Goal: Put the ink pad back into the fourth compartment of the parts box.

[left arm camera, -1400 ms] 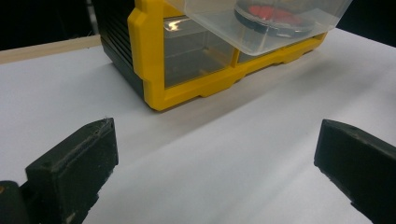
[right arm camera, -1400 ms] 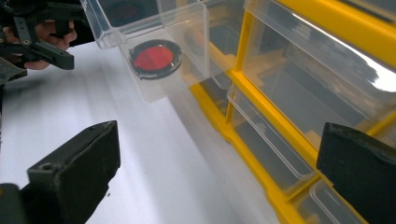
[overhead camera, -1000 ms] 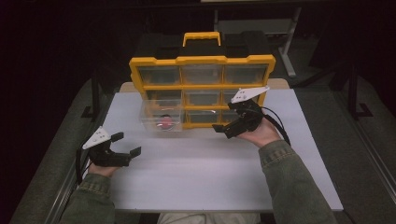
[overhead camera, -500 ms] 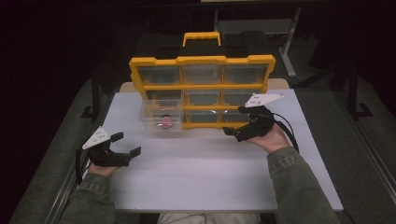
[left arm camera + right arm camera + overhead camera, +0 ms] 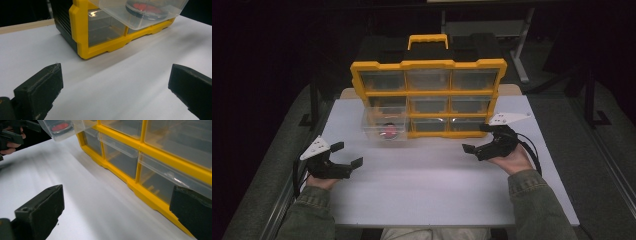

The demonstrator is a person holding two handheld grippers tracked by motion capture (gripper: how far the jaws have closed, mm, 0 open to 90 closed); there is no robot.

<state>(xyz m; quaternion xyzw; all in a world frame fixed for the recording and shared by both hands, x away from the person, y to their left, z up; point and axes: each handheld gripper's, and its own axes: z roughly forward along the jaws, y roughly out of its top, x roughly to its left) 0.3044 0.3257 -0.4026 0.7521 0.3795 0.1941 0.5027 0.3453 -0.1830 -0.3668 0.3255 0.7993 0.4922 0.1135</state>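
A yellow organizer with clear drawers stands upright at the far middle of the white table, its black-and-yellow handle on top. One clear drawer is pulled out from the left column, sticking toward the near side, with a red disc lying inside it.

The left gripper sits at the near left of the table, well apart from the organizer, jaws spread wide with nothing between them; in its own view the drawer hangs above the organizer's lower left corner.

The right gripper is just near the organizer's lower right corner, jaws wide and empty. Its own view looks along the bottom row of drawers toward the open drawer and the left hand far off.
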